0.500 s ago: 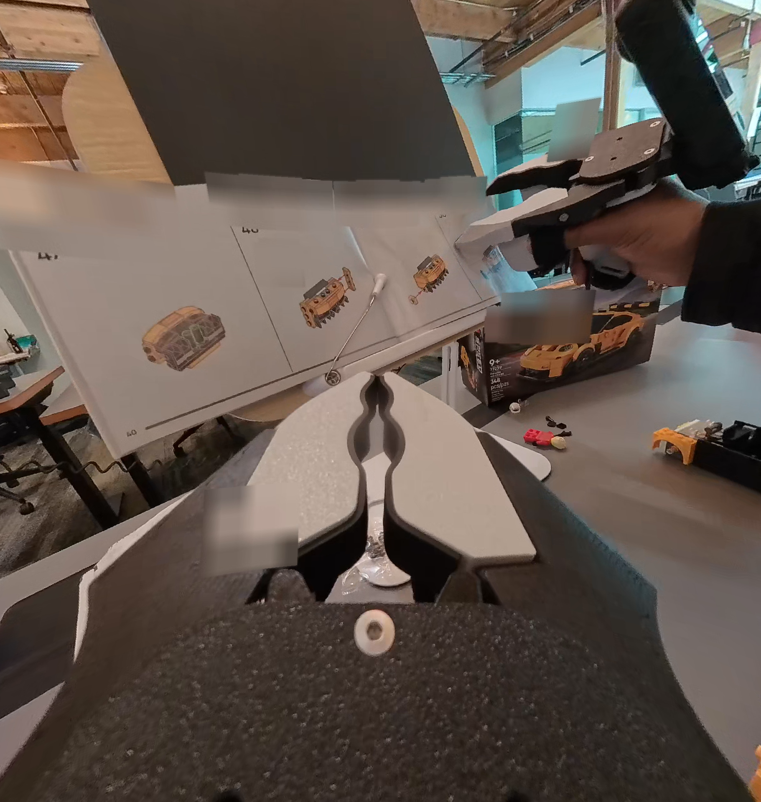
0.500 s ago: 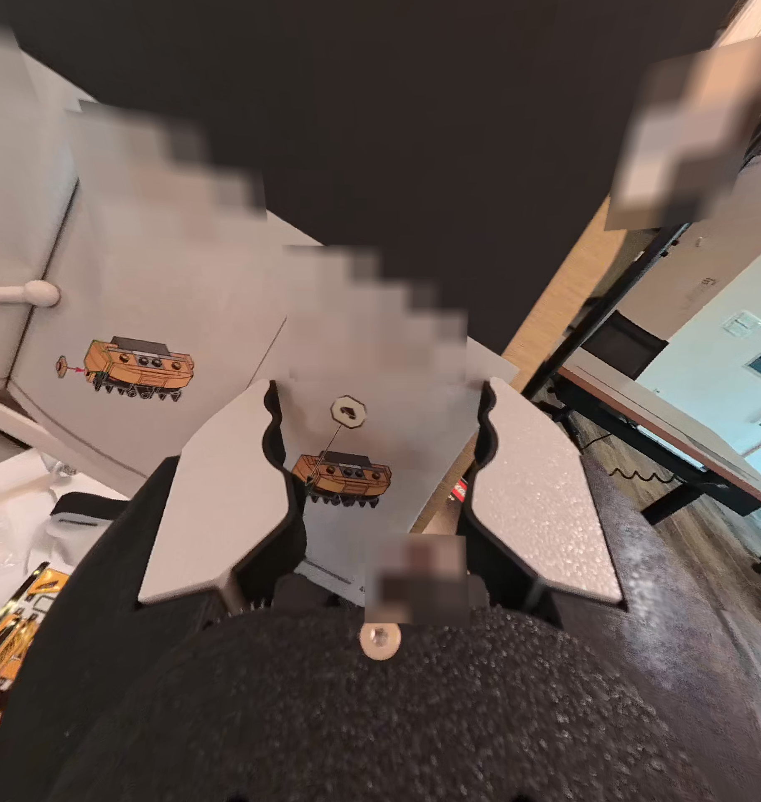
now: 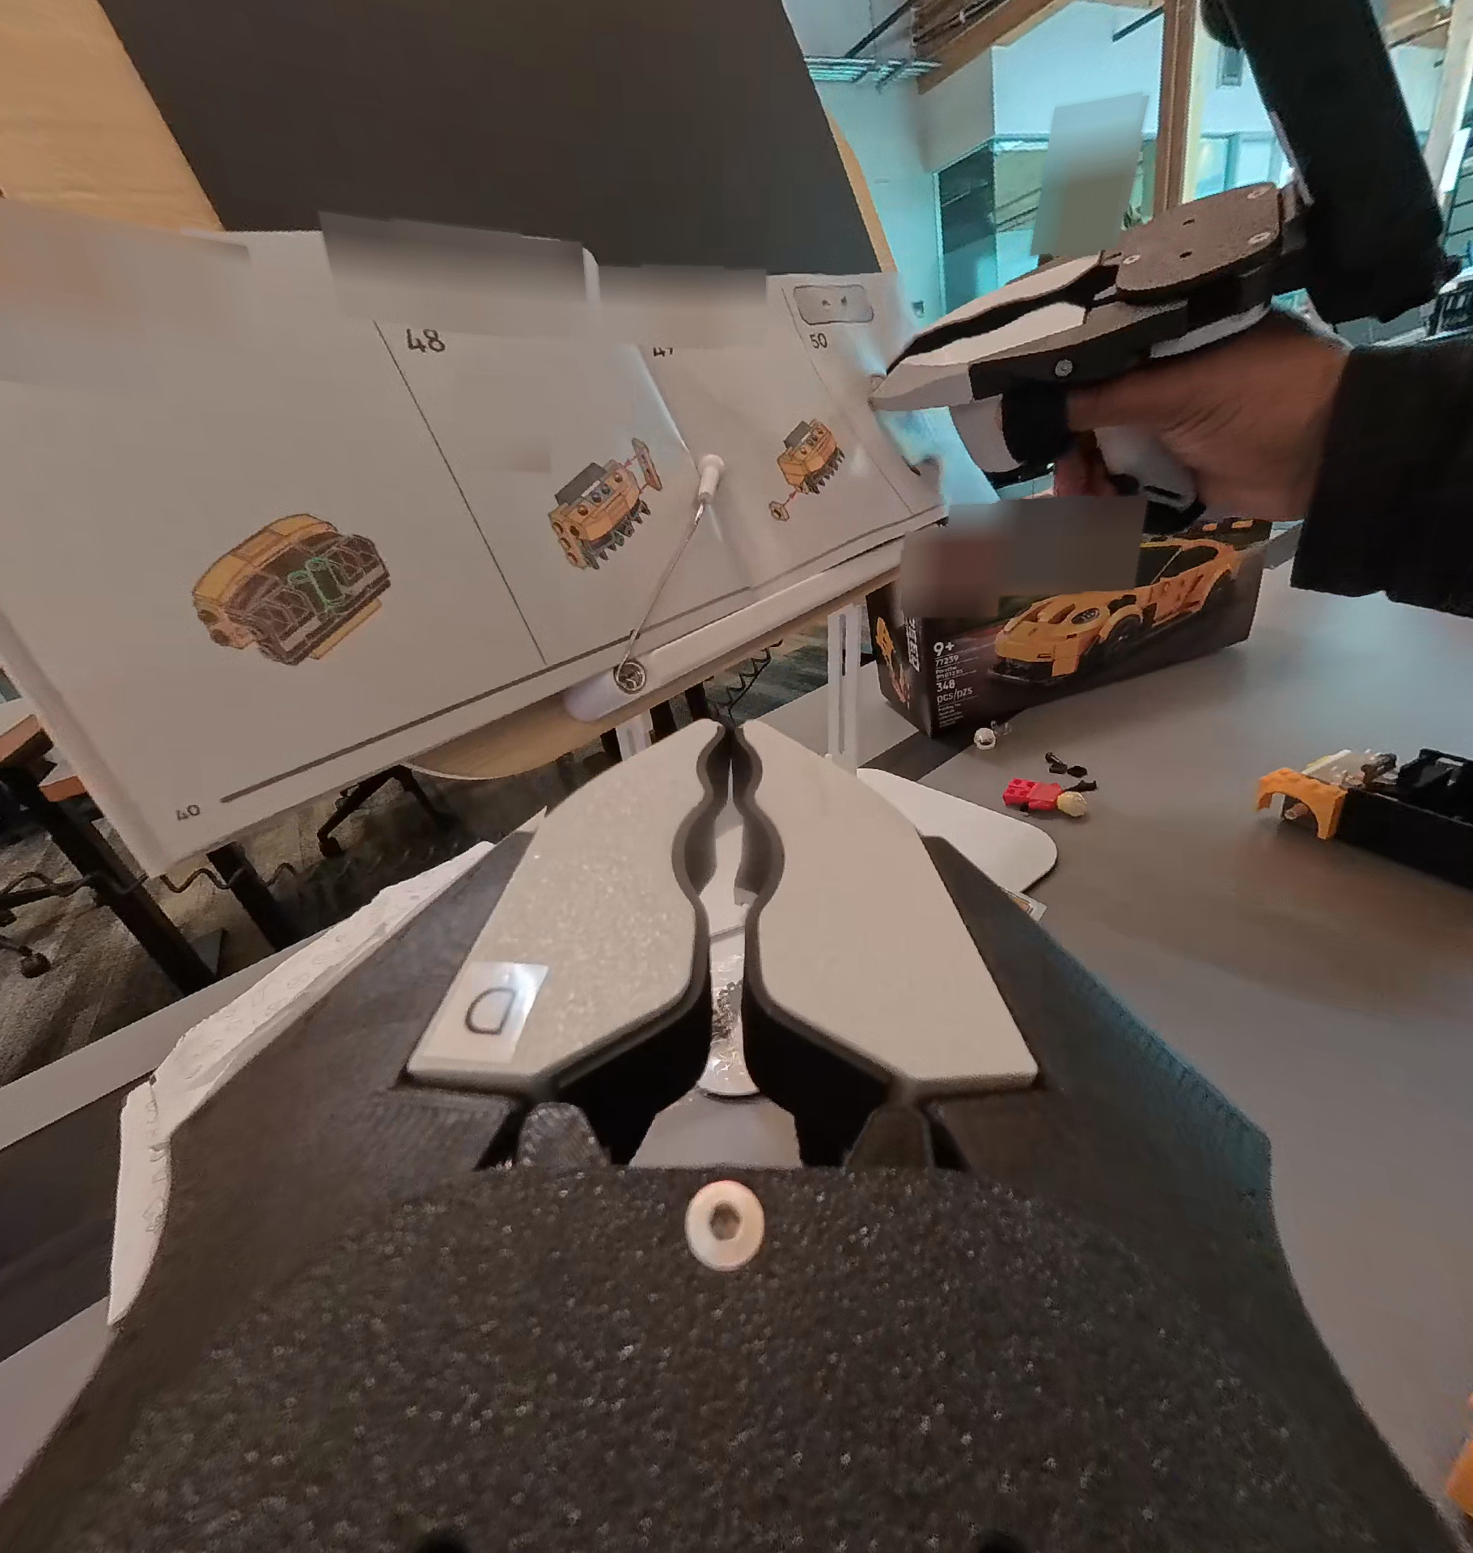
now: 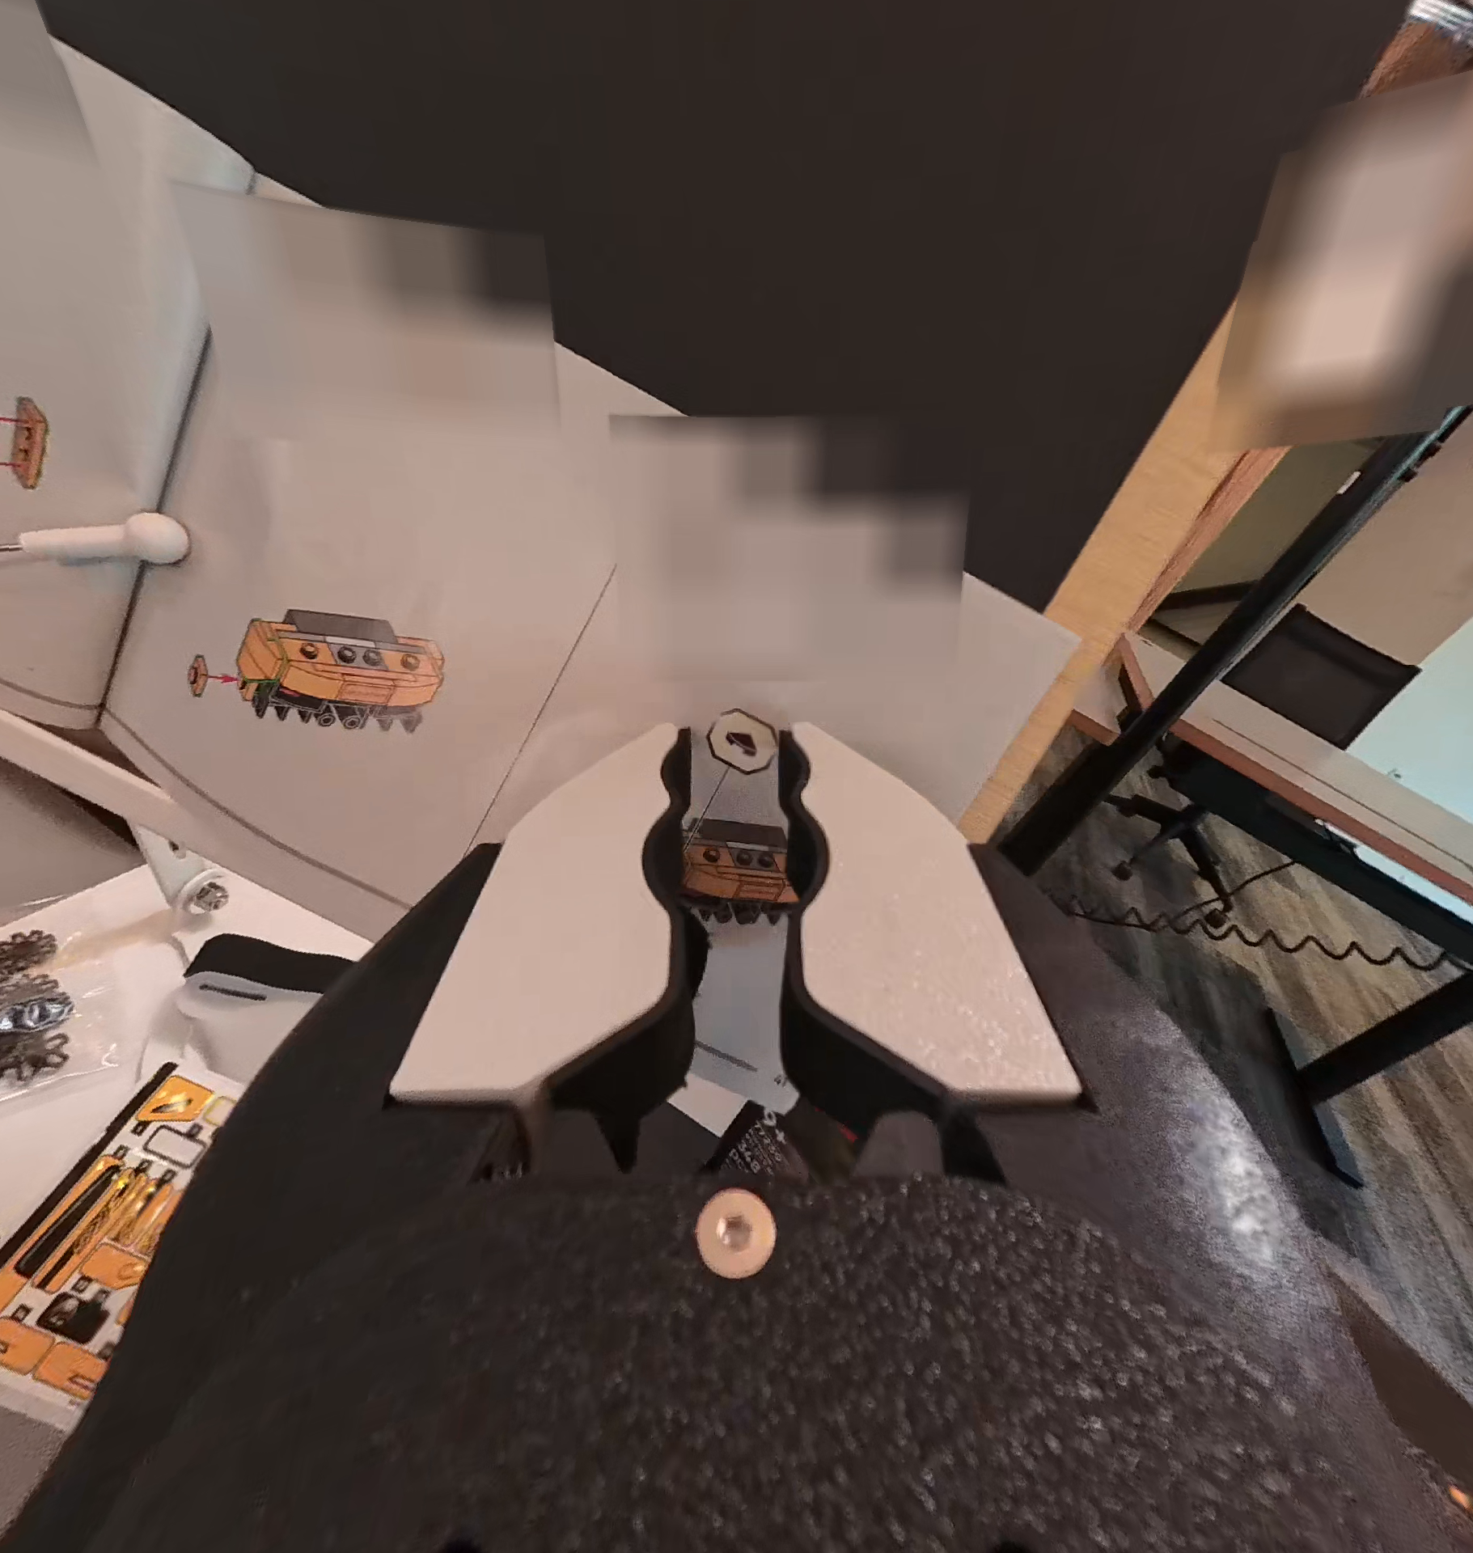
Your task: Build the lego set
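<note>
One grey table (image 3: 1220, 966) fills the lower right of the left wrist view, an office floor (image 3: 60, 1000) at lower left. The instruction booklet (image 3: 312, 521) stands at centre left, the set box (image 3: 1077, 622) to its right. Left gripper (image 3: 731, 739) is closed, empty. Right gripper (image 4: 737, 739) pinches a booklet page (image 4: 733, 1008). The partly built model (image 3: 1405, 815) lies at right.

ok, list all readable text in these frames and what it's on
I won't quote the writing, but this is where it stands.
Instruction booklet: step numbers above the drawings and a page number at its lower corner, all legible.
Car box: printing on its front, legible.
Sticker on the left tool: one character, legible.
Sticker sheet: too small to read.
</note>
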{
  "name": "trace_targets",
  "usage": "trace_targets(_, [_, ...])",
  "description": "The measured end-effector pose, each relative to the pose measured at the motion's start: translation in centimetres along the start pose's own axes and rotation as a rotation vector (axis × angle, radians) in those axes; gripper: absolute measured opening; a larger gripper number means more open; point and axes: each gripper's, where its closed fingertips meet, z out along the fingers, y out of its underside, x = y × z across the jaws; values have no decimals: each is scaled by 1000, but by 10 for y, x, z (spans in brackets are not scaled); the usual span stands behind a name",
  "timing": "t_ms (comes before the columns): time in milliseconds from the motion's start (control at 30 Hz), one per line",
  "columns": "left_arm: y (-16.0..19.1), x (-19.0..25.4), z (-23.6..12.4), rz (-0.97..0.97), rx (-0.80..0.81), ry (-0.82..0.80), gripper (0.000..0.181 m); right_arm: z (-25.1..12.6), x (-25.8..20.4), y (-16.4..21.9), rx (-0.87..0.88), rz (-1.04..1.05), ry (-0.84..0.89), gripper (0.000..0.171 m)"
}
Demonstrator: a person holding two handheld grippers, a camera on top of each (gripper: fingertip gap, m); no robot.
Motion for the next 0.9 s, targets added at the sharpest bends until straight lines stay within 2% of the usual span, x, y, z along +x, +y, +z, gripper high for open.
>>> trace_targets(67, [2,1,0,4,-8,0,0,-4,10,-9,19,-41,64,31])
trace_targets(167, [6,0,1,2,-15,-3,0,-4,29,-19,20,-17,90,69])
trace_targets(200, [7,1,2,2,-19,-2,0,0,29,-15,-16,6,55,74])
trace_targets(333, [13,4,4,18,-37,5,0,8,29,-5,-56,-48,10,67])
trace_targets(433, [15,5,4,18,-43,10,0,5,27,-3,-44,-88,13,42])
trace_targets(533, [18,6,5,20,-54,15,0,4,20,-4,-24,-138,19,27])
trace_targets(733, [19,6,5,26,-60,14,0,-12,21,-16,54,-199,92,21])
trace_targets(900, [13,11,5,33,-49,25,1,-44,1,-35,175,-355,102,17])
